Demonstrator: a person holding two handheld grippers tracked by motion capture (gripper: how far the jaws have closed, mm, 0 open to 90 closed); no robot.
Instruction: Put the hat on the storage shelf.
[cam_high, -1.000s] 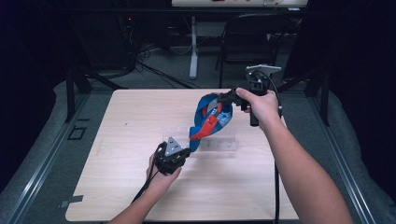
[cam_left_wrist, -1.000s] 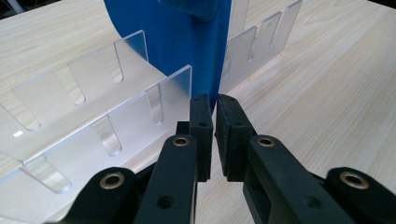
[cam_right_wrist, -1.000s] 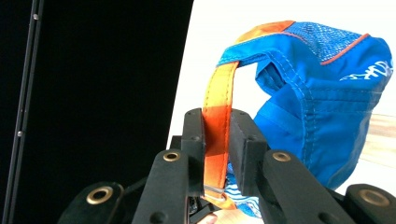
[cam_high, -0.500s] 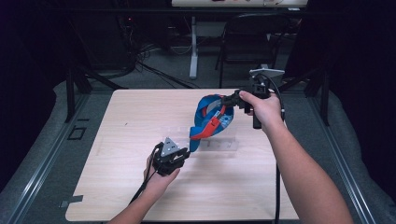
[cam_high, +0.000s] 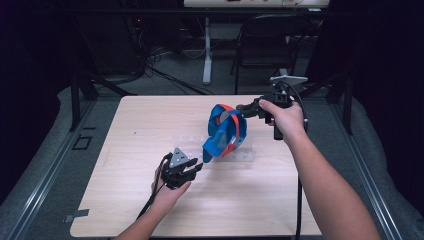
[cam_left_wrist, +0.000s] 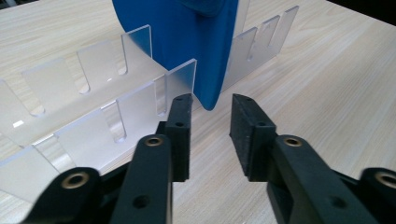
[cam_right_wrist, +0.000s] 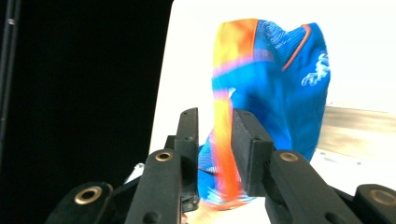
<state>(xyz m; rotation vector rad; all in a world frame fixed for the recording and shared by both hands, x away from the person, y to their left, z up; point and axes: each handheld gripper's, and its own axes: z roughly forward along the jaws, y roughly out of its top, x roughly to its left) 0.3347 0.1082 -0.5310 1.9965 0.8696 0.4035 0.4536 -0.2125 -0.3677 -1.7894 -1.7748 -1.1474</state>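
Dark floor and cables surround the pale wooden counter (cam_high: 125, 200) in the high view, where the right gripper (cam_high: 245, 108) lifts a blue-and-orange cap (cam_high: 225, 131) over a clear slotted rack (cam_high: 247, 156).

Left gripper (cam_left_wrist: 210, 123) view: jaws open, empty, the cap's blue brim just ahead.

Right gripper (cam_right_wrist: 215, 140) view: jaws pinch the cap's orange fabric.

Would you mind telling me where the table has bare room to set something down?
The table's whole left half, from the far edge to the near one, is bare, as is the near strip by the right forearm. The middle is crowded: cap, clear rack, left gripper and right gripper.
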